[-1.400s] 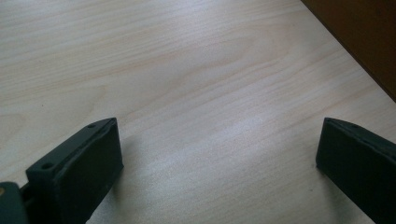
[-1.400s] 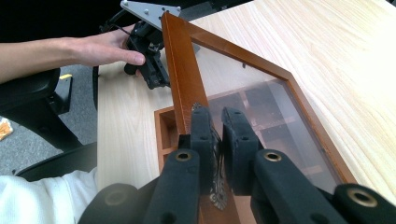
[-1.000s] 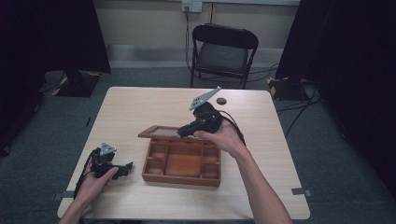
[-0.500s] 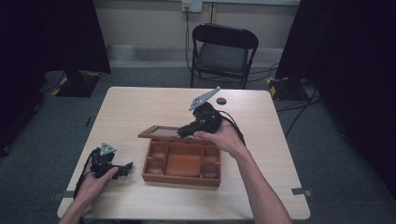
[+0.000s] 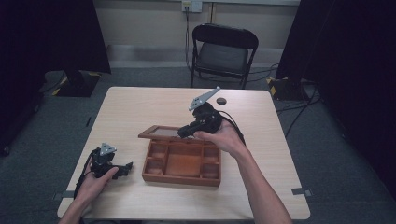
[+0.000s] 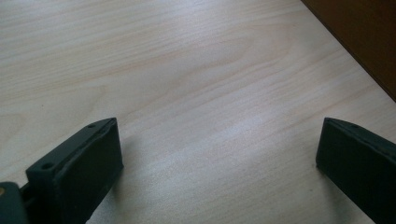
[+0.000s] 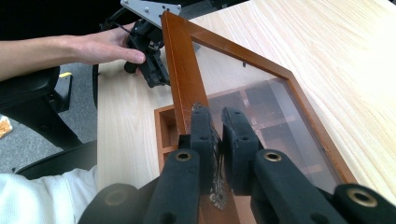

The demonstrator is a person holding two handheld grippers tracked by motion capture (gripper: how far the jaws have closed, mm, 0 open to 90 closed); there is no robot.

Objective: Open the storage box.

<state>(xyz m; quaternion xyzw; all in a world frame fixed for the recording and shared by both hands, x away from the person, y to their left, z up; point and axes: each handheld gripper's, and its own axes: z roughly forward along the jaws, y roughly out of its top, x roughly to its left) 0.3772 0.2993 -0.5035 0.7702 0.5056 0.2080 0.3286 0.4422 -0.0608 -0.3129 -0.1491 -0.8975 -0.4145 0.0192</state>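
Observation:
A brown wooden box (image 5: 180, 178) with several compartments sits mid-table. Its glass-paned lid (image 5: 159, 133) is lifted partway off the box, hinged along the far side. My right gripper (image 5: 184, 132) is shut on the lid's front edge; in the right gripper view its pads (image 7: 218, 126) pinch the wooden frame (image 7: 182, 79) just above a brass latch (image 7: 217, 196). My left gripper (image 5: 125, 168) rests on the table to the left of the box, open with nothing between its fingers (image 6: 219, 140). The box's side wall (image 6: 359, 37) lies just beyond it.
A small dark round object (image 5: 221, 101) lies on the table behind the box. A black folding chair (image 5: 224, 51) stands past the far edge. Bare tabletop (image 5: 126, 107) surrounds the box, with dark curtains at both sides of the room.

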